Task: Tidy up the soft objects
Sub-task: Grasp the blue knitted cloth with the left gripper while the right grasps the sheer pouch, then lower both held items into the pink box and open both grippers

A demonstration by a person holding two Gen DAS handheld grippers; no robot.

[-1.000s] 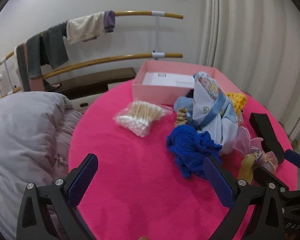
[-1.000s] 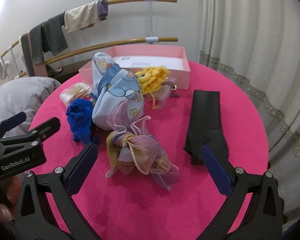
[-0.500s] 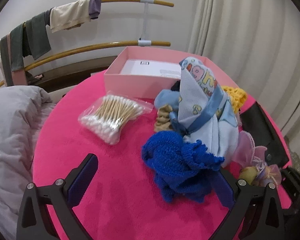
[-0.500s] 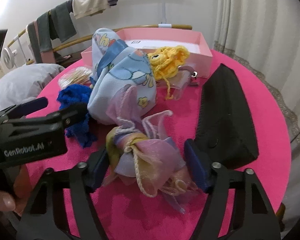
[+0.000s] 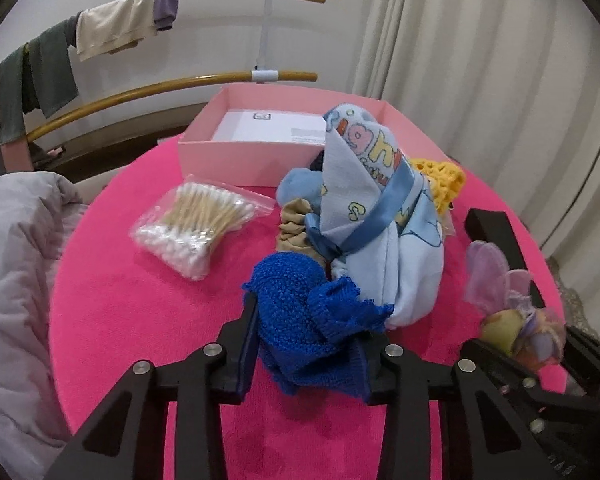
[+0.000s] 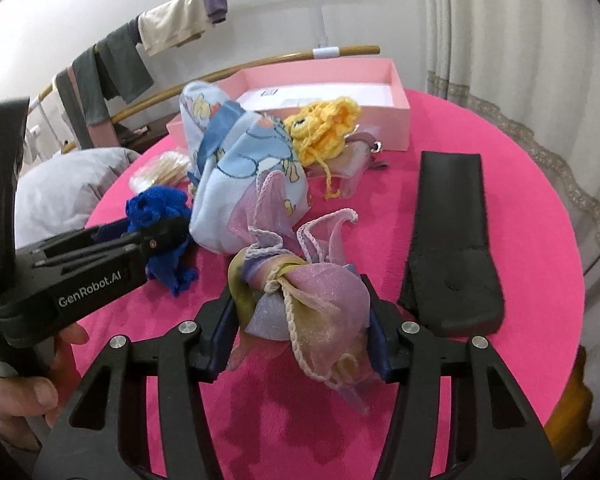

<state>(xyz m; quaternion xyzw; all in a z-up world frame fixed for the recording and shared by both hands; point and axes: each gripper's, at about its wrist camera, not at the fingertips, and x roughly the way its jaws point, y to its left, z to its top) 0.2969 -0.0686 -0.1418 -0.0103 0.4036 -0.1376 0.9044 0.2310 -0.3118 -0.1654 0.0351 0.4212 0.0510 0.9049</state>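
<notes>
My left gripper (image 5: 306, 344) is shut on a blue knitted cloth (image 5: 300, 312) near the front of the round pink table (image 5: 140, 320); the cloth also shows in the right wrist view (image 6: 160, 216). My right gripper (image 6: 302, 320) is shut on a pastel organza drawstring pouch (image 6: 312, 300), also seen in the left wrist view (image 5: 516, 316). A light blue printed cloth bundle (image 5: 380, 216) stands behind the blue cloth. A yellow crocheted piece (image 6: 324, 128) lies against the bundle. An open pink box (image 5: 268, 128) sits at the back.
A bag of cotton swabs (image 5: 196, 224) lies left of the bundle. A tan scrunchie (image 5: 294, 228) sits beside it. A black flat case (image 6: 452, 232) lies at the right. A grey quilt (image 5: 16, 260) is left of the table. A clothes rack (image 5: 140, 32) and curtain stand behind.
Both grippers moved forward and closed: the left onto the blue knitted cloth, the right onto the organza pouch. Both were open a second ago.
</notes>
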